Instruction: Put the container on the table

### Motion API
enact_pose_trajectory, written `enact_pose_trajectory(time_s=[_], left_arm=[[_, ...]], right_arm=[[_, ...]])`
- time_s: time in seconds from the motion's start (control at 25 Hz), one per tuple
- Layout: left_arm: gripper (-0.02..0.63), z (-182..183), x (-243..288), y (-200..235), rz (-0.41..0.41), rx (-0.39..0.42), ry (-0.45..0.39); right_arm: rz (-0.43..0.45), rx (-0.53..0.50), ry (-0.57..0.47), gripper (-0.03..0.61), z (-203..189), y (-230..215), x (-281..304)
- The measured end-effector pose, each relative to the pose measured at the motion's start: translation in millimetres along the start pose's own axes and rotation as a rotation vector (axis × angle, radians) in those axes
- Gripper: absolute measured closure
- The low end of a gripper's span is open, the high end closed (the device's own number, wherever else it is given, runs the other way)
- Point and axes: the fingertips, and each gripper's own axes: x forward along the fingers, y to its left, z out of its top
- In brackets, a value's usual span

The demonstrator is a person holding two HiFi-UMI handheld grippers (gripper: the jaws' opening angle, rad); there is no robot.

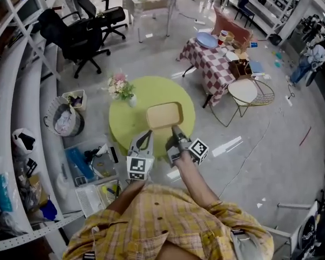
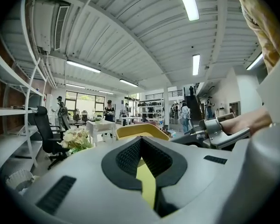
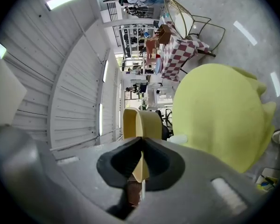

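Starting with the head view: both grippers reach forward from the person's yellow plaid sleeves to the tan container (image 1: 164, 114), which sits just past their tips over the round lime table (image 1: 129, 122). The left gripper (image 1: 147, 132) meets its near-left corner and the right gripper (image 1: 175, 129) its near edge. A bunch of flowers (image 1: 120, 86) stands further ahead and to the left.

In the left gripper view, the left gripper (image 2: 140, 140) has its jaws drawn together on the container (image 2: 141, 131). A tan sliver shows between the pads, with the table (image 2: 147, 186) below.

In the right gripper view, the right gripper (image 3: 141, 140) is clamped on the container (image 3: 147, 122) wall. The table (image 3: 219, 115) lies beside it, with a strip of room between them.
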Motion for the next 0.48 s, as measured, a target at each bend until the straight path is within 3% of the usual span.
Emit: enact_pose_trajectory(time_s=[0.48], left_arm=[[0.609, -7.0, 11.3, 48.8, -0.069, -0.021, -0.003]], right_arm=[[-0.022, 0.009, -0.066, 0.565, -17.4, -5.3, 40.9]])
